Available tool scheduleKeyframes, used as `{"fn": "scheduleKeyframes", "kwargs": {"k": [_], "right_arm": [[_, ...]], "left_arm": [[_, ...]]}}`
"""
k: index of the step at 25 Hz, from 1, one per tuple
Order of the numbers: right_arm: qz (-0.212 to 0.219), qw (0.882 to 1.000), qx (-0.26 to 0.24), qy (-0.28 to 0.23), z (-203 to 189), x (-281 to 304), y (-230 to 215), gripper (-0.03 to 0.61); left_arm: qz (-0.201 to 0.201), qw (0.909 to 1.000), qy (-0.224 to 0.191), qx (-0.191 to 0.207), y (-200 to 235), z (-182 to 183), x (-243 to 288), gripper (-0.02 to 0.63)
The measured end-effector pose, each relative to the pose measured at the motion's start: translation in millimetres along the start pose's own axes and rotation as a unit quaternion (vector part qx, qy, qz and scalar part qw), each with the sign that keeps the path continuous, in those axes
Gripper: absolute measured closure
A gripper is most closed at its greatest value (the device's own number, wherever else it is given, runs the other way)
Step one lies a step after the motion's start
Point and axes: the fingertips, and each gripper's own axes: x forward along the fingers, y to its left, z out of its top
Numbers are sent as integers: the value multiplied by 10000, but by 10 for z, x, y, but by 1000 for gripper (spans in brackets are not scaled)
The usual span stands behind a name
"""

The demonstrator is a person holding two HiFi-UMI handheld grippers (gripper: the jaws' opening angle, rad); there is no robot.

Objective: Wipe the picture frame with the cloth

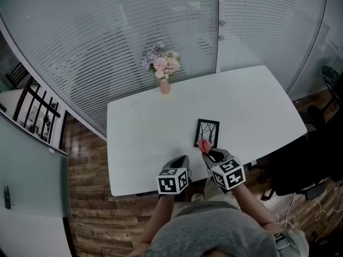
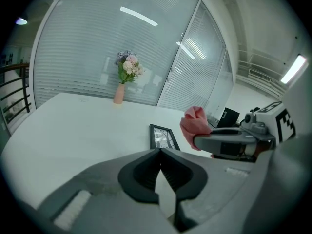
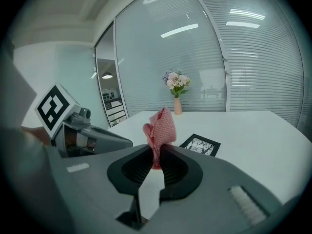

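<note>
While the picture frame (image 1: pixel 207 133) lies flat on the bench (image 1: pixel 144 138) with its long axis pointing away, the cloth (image 1: pixel 203 144) is clamped in the right gripper (image 3: pixel 155 155) beside the frame's near edge, and the left gripper (image 2: pixel 160 152), closed and empty, is positioned farther off, to the frame's near left.

White table (image 1: pixel 150 143) (wood floor (image 1: pixel 88 178) below)
</note>
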Motion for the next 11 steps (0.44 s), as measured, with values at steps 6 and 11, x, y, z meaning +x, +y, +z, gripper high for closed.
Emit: {"fn": "scheduleKeyframes", "kwargs": {"k": [6, 11], "right_arm": [[40, 10000, -24, -32, 32, 13, 33, 537], [65, 9999, -54, -71, 48, 24, 37, 537]], "left_arm": [[12, 10000, -29, -20, 29, 17, -27, 612], [11, 10000, -52, -22, 35, 26, -21, 612]]}}
